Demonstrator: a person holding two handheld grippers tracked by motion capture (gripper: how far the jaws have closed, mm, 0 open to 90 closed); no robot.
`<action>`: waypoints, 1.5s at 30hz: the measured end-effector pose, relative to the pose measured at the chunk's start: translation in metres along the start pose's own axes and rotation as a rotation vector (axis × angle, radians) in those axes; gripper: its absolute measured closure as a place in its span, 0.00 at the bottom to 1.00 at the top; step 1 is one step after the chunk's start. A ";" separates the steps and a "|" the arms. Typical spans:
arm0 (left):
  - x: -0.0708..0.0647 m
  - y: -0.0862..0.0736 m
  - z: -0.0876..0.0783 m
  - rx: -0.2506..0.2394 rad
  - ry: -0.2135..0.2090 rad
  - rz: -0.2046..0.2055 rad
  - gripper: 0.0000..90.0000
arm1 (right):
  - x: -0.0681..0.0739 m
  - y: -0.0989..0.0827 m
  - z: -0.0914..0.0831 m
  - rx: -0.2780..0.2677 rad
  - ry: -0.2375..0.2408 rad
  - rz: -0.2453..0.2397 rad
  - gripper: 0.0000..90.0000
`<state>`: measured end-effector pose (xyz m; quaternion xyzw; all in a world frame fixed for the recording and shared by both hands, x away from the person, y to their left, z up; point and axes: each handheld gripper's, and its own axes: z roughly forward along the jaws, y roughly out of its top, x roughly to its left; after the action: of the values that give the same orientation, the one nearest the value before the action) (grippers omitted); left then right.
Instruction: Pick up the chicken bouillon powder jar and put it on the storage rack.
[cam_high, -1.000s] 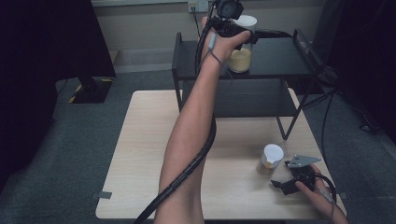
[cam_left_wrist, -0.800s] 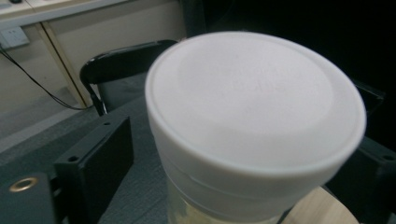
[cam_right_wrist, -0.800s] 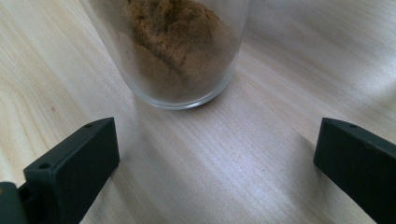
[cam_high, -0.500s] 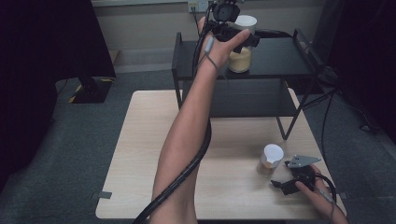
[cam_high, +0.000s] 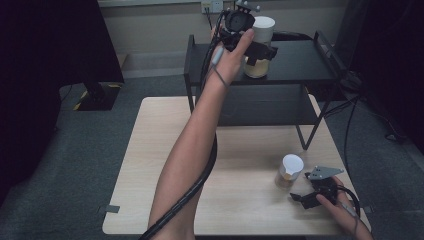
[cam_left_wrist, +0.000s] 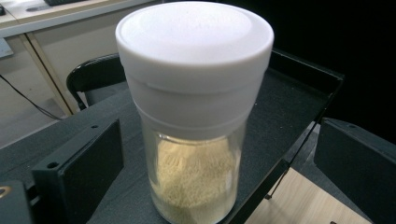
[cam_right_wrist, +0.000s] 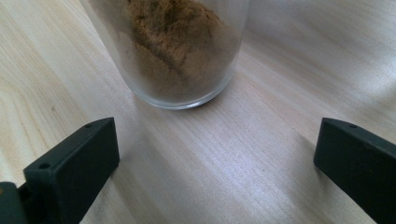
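Standing on the shelf (cam_high: 300, 70) near its front edge, a white-lidded jar (cam_left_wrist: 194, 116) of pale grains is flanked by the left gripper (cam_high: 262, 52), jaws just opened wide, not touching. Right gripper (cam_high: 305, 197) is held wide, brown-powder jar (cam_right_wrist: 177, 51) just ahead, near the table's (cam_high: 240, 150) right edge.

A light wooden table (cam_high: 150, 165) is being borne by grey carpet (cam_high: 75, 165), and a black two-tier rack (cam_high: 300, 75) is being supported on its far half. A dark stand base (cam_high: 95, 92) is being kept on the carpet left of the rack, while black cables (cam_high: 350, 115) are being trailed down beside the rack's right legs. A wall socket (cam_high: 211, 6) is being noted behind the rack, and a grey tape strip (cam_high: 112, 208) is being noted on the carpet just beside the table's near left corner.
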<state>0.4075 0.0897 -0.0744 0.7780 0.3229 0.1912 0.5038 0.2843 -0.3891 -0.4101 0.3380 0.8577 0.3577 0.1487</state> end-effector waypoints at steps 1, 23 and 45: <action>0.000 -0.002 -0.001 -0.002 -0.006 0.002 0.02 | 0.000 0.000 0.000 0.000 0.000 0.000 0.00; -0.001 -0.048 -0.012 -0.024 -0.060 0.016 0.02 | 0.000 0.000 0.000 0.000 -0.001 0.002 0.00; -0.006 -0.099 -0.016 -0.070 -0.156 0.048 0.02 | 0.001 0.000 0.000 -0.001 -0.004 0.002 0.00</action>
<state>0.3624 0.1241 -0.1570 0.7800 0.2570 0.1533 0.5495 0.2834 -0.3887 -0.4102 0.3395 0.8570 0.3575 0.1499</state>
